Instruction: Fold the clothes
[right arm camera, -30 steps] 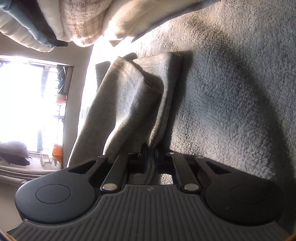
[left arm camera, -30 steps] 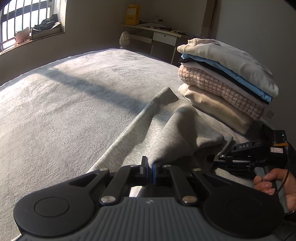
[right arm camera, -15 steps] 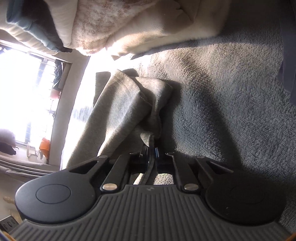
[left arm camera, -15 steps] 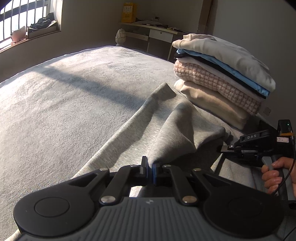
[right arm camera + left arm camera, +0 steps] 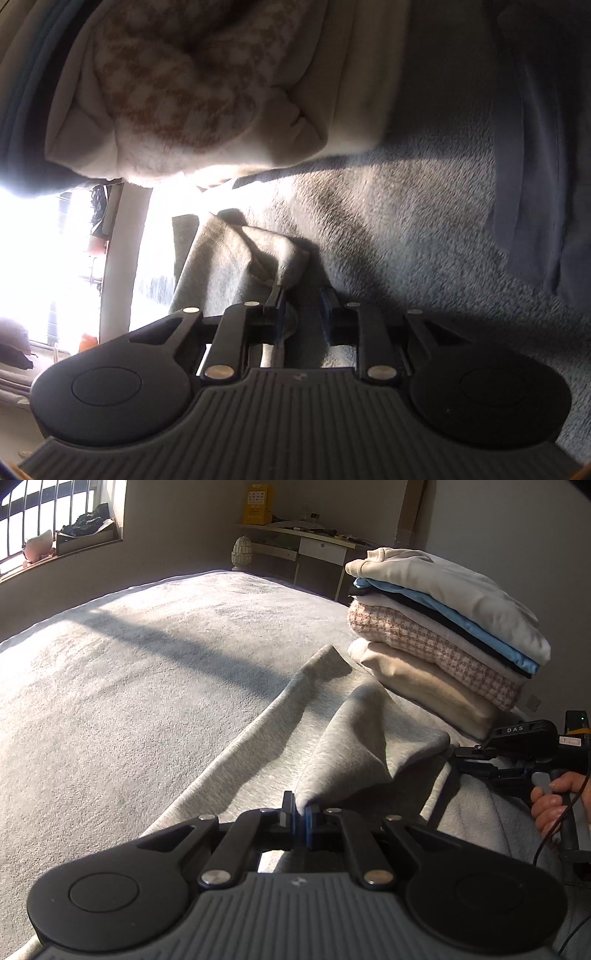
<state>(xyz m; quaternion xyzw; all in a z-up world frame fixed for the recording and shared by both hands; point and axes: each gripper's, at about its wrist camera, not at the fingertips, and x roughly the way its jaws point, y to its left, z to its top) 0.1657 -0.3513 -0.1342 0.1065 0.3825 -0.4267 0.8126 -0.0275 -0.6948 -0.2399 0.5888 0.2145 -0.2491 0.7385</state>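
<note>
Since a second ago my right gripper (image 5: 301, 306) has drawn back, jaws opening, the grey garment (image 5: 362, 738) slack between them. My left gripper (image 5: 299, 812) stays clenched on its near fold. Its length runs away from me across the grey fleece bedspread (image 5: 147, 686), beside the folded stack (image 5: 443, 635).

- Grey garment (image 5: 362, 734): near end hidden under the left gripper (image 5: 299, 812) body; what kind of garment cannot be told.
- Stack of folded clothes (image 5: 192, 92): blurred and cut by the top edge in the right wrist view.
- Hand (image 5: 554, 797): cut off by the right edge.
- Window (image 5: 44, 266): blown out white, nothing outside readable.
- Desk (image 5: 314, 542) clutter: too small to identify.
- Dark blue cloth (image 5: 543, 147): cut by the right edge, unidentifiable.
</note>
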